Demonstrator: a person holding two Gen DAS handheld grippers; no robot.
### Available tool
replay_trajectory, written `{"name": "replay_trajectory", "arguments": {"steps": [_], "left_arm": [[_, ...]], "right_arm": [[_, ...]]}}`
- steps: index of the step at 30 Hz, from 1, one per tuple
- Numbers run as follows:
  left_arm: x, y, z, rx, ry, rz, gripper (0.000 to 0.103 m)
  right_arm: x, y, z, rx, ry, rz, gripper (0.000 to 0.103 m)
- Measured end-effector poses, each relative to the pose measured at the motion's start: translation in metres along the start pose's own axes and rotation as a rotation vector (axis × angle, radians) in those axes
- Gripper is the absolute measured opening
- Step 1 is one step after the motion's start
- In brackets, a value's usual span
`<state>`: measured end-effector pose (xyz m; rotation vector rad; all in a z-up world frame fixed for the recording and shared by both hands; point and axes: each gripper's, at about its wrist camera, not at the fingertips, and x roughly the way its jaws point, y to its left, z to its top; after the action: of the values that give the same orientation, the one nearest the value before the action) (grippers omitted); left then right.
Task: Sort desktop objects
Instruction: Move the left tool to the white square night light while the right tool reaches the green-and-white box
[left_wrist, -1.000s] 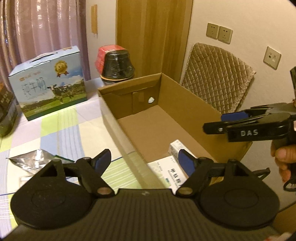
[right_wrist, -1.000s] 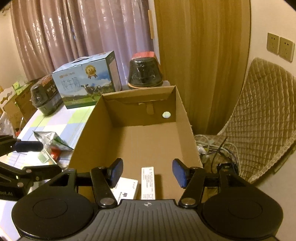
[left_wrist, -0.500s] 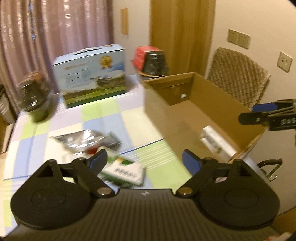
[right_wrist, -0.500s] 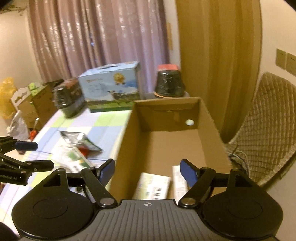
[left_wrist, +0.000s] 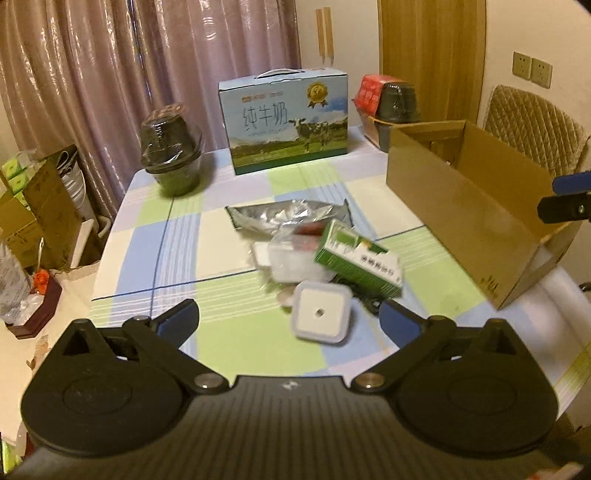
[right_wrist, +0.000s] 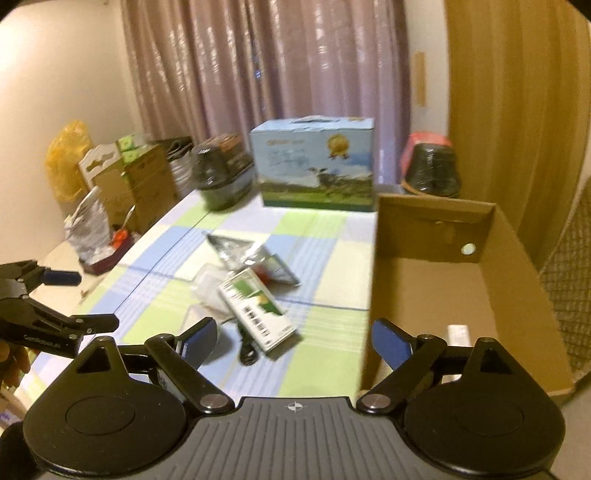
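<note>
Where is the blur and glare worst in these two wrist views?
Left wrist view: milk carton fairly sharp; green medicine box and the pile under it smeared; curtain sheen. Right wrist view: motion blur throughout, carton print unreadable, cardboard box soft. Both: warm dim light, fisheye bending.

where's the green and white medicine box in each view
Left wrist: green and white medicine box right of centre, tilted on the pile.
Right wrist: centre-left, left of the cardboard box.
Shared landmark: blue milk carton at the table's far end.

Cardboard box (left_wrist: 461, 206) walls right; checked tablecloth (left_wrist: 236, 343) free near.
</note>
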<state>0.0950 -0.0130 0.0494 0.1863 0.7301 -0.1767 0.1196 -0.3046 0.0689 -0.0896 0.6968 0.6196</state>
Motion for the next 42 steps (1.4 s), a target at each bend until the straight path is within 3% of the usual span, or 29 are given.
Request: {"name": "replay_trajectory", "arguments": {"steps": [4, 11, 20, 23, 31, 35, 42], "left_arm": [[0.007, 0.006, -0.008, 0.012, 0.043, -0.022, 0.102], [0.023, 0.006, -0.021, 0.031, 0.06, -0.125, 0.102], [0.065, 0.005, -0.026, 0.075, 0.089, -0.157, 0.101], [0.082, 0.004, -0.023, 0.098, 0.093, -0.181, 0.093], [0.122, -0.002, -0.021, 0.167, 0.087, -0.239, 0.092], [0.14, -0.006, -0.022, 0.201, 0.116, -0.258, 0.081], [0.155, -0.009, -0.02, 0.239, 0.125, -0.27, 0.076]], "right_arm": [[0.013, 0.014, -0.008, -0.02, 0.029, 0.023, 0.089], [0.039, 0.029, -0.018, -0.068, 0.073, 0.035, 0.089], [0.088, 0.032, -0.017, -0.16, 0.134, 0.03, 0.089], [0.107, 0.03, -0.013, -0.196, 0.163, 0.019, 0.089], [0.154, 0.028, -0.008, -0.271, 0.255, 0.022, 0.088], [0.172, 0.031, -0.005, -0.32, 0.288, 0.023, 0.088], [0.199, 0.044, -0.001, -0.442, 0.344, 0.028, 0.083]]}}
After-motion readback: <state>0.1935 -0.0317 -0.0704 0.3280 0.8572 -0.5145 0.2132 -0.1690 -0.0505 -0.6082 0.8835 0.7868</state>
